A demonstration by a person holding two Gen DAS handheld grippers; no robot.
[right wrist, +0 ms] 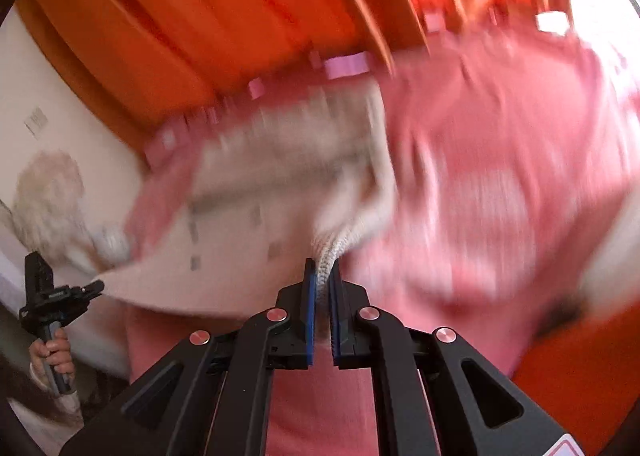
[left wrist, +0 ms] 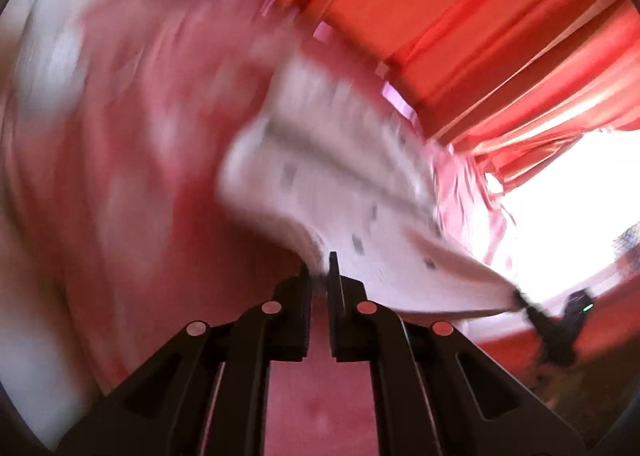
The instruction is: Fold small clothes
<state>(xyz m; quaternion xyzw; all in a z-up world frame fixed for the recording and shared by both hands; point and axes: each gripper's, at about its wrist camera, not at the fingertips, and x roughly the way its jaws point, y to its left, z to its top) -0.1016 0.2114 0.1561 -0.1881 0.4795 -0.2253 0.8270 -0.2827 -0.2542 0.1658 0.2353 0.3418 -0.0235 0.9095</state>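
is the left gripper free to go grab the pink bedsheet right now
Probably not. The left gripper is shut on one edge of the white garment, and the right gripper pinches its ribbed edge. The pink bedsheet lies open below, but the left would have to let go first.

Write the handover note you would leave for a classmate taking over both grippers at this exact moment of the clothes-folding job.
Left gripper: shut on one edge of the small white garment.
Right gripper: shut on the garment's ribbed edge; the left gripper shows at its far corner in the right wrist view.
Garment: stretched between both grippers, lifted over the pink bedspread, in front of the orange curtains. The frames are motion-blurred.
Done: both edges gripped and the piece raised.
Left: no finished fold is visible, so probably lay it down, fold it and release.
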